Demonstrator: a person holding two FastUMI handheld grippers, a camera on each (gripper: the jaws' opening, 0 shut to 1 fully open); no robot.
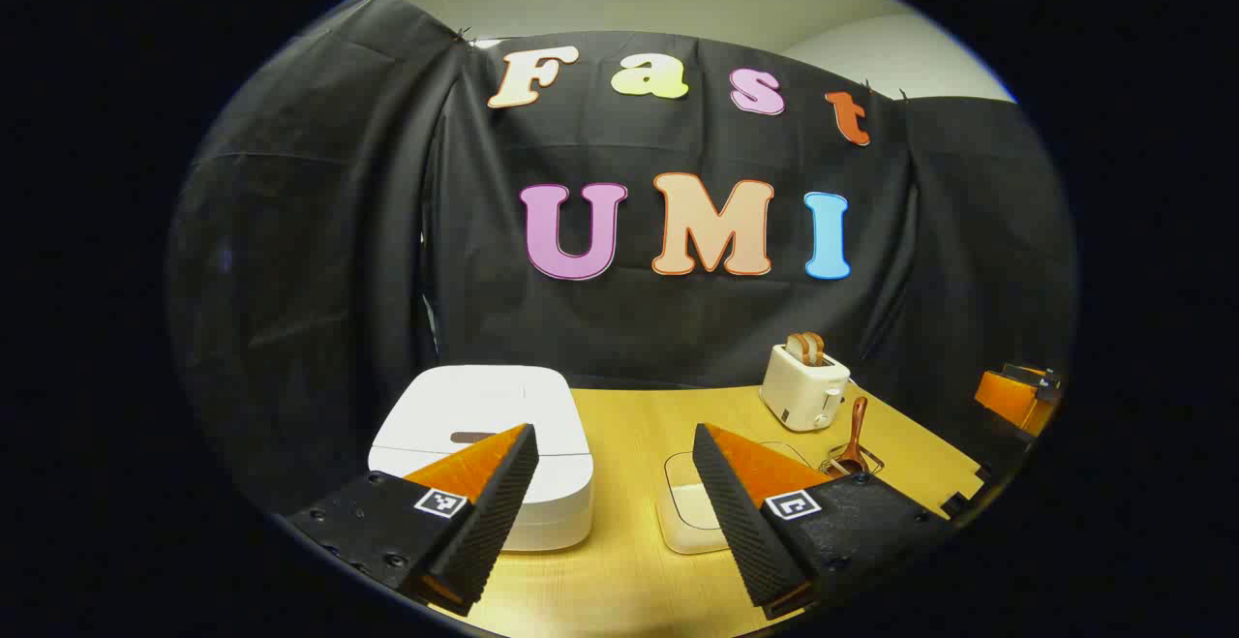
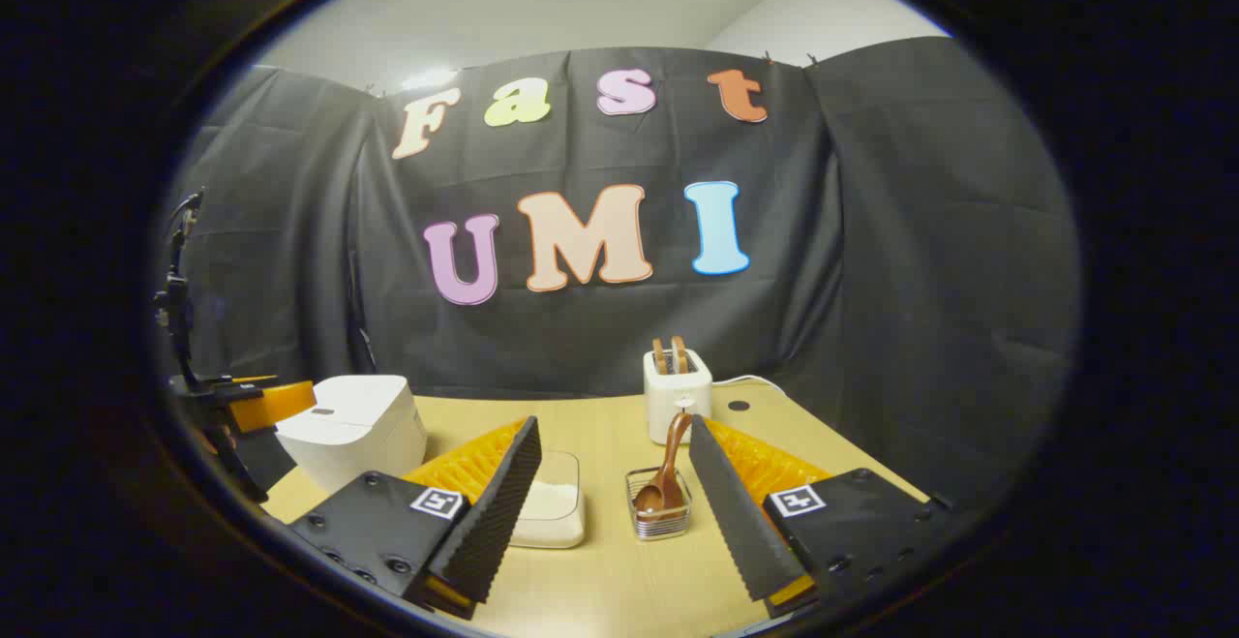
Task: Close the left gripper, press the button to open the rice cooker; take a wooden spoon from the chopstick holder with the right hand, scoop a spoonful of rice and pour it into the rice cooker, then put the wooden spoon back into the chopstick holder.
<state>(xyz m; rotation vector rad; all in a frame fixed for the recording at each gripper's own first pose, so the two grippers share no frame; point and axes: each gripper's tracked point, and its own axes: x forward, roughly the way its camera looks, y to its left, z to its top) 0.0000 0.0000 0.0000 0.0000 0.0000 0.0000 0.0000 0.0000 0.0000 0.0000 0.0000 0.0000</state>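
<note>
In the left gripper view, the cooker (image 1: 489,444) sits at the left of the table (image 1: 629,561), white, lid down, close to the black cloth wall. The left gripper (image 1: 612,507) hangs above the table with its fingers spread wide and nothing between them; the left finger (image 1: 489,512) covers the cooker's front right corner. Right of the cooker lies the rice box (image 1: 692,512), a shallow clear container partly hidden by the right finger (image 1: 740,512). Farther right stands the holder (image 1: 852,464), with the spoon (image 1: 854,440) leaning in it, handle up. Behind it a toaster (image 1: 803,386) holds two slices of bread. At the far right edge the other gripper shows in part.

In the right gripper view, the left gripper (image 2: 256,406) shows at the far left, just beside the cooker (image 2: 353,430). The right gripper (image 2: 610,512) also has its fingers wide apart and holds nothing. The rice box (image 2: 554,507) lies just inside its left finger. The holder (image 2: 660,512) with the spoon (image 2: 668,473) stands between the fingers, near the right one, untouched. The toaster (image 2: 678,391) stands right behind it.
</note>
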